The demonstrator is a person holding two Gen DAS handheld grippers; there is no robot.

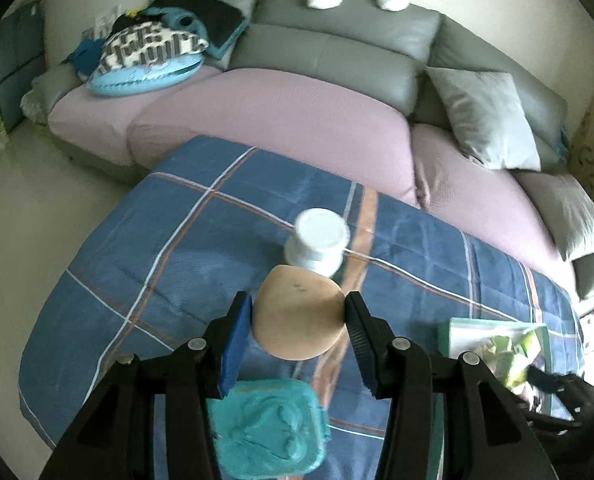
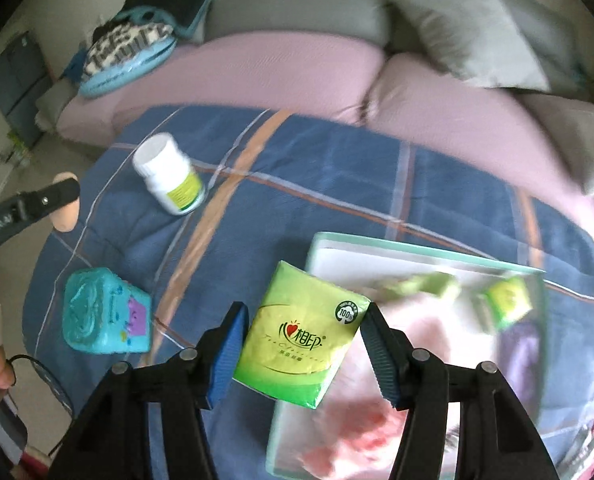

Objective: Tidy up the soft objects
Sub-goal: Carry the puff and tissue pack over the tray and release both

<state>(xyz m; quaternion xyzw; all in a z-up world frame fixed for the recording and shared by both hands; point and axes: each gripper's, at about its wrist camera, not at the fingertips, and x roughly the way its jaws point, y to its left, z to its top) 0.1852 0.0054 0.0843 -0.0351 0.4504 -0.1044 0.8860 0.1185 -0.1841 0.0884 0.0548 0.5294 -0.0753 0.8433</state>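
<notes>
left gripper (image 1: 299, 320) clamps a tan round sponge (image 1: 297, 316), white bottle (image 1: 317, 240) just ahead, teal packet (image 1: 267, 428) right underneath it

The left wrist view is taken from just behind the left gripper (image 1: 299, 320), looking steeply down and forward over a blue plaid blanket (image 1: 145, 264) toward a sofa (image 1: 337, 40) at the far side. The right wrist view is taken likewise from behind the right gripper (image 2: 303, 330), set further right (a clear box (image 2: 425, 252) is seen close below). Blanket, sofa, white bottle (image 1: 317, 240) (image 2: 169, 180) and teal pack (image 1: 265, 428) (image 2: 105, 312) are shared by both views.
</notes>
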